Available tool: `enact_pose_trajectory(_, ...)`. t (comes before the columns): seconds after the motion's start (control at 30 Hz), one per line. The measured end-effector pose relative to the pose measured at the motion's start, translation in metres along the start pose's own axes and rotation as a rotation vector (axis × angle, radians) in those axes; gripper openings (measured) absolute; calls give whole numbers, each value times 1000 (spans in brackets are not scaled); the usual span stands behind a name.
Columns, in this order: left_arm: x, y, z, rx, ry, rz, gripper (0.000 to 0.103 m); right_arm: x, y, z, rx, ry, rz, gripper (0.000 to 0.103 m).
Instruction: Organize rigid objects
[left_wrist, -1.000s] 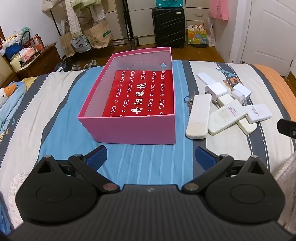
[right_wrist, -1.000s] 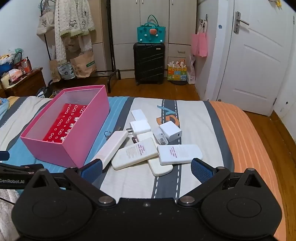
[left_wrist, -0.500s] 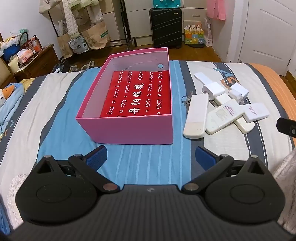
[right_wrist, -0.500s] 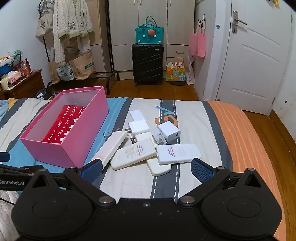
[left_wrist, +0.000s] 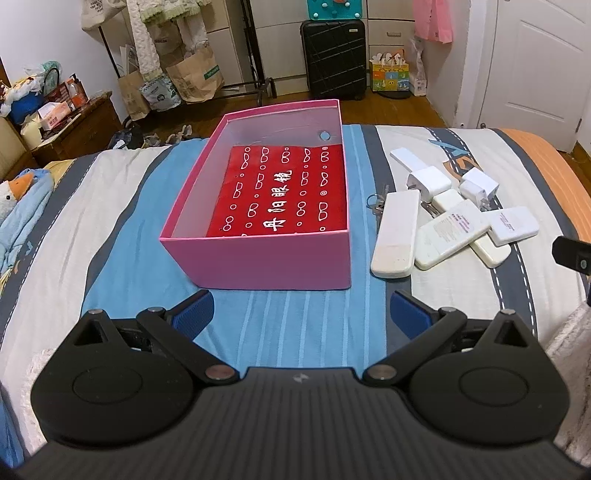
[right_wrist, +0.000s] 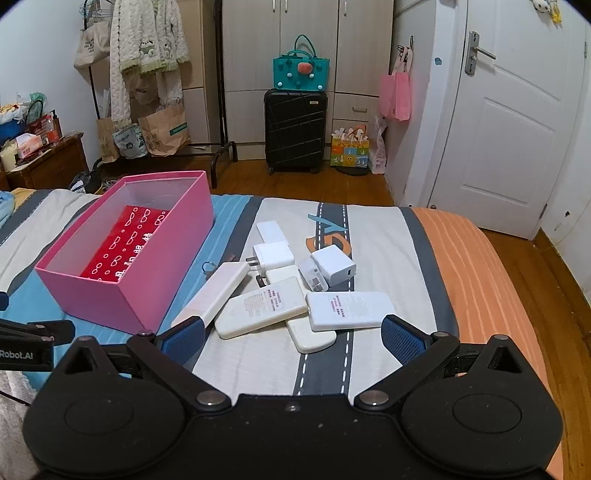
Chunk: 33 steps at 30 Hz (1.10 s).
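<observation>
An open pink box with a red printed sheet on its floor stands on the striped bed; it also shows in the right wrist view. To its right lies a pile of white power banks and white plug chargers, with a key ring beside them. My left gripper is open and empty, just short of the box's near wall. My right gripper is open and empty, just short of the pile.
The bed's foot edge lies beyond the box, then wooden floor with a black suitcase, a clothes rack and paper bags. A white door is at the right. A blue plush toy lies at the bed's left side.
Both views have tilted up and drawn back slightly, so the box and the pile sit a little farther off. Both grippers stay open. Nothing on the bed has moved.
</observation>
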<state>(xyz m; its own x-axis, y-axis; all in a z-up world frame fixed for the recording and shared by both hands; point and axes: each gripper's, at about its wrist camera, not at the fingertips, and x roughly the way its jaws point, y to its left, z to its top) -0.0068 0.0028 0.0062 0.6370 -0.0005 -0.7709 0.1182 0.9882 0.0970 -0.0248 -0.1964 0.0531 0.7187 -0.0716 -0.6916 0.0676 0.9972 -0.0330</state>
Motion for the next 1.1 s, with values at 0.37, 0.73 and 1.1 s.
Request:
enact_pose_trajectory(0.37, 6, 6, 1, -46, 11, 7, 103, 2, 1, -3, 17, 13, 21, 103)
enact_pose_trajectory(0.73, 0, 10, 3, -39, 3, 21, 103, -3, 5, -3, 11, 9, 20, 103)
enact_pose_trajectory(1.1, -2, 16, -2, -40, -4, 12, 103, -3, 8, -4, 6, 7, 19, 103)
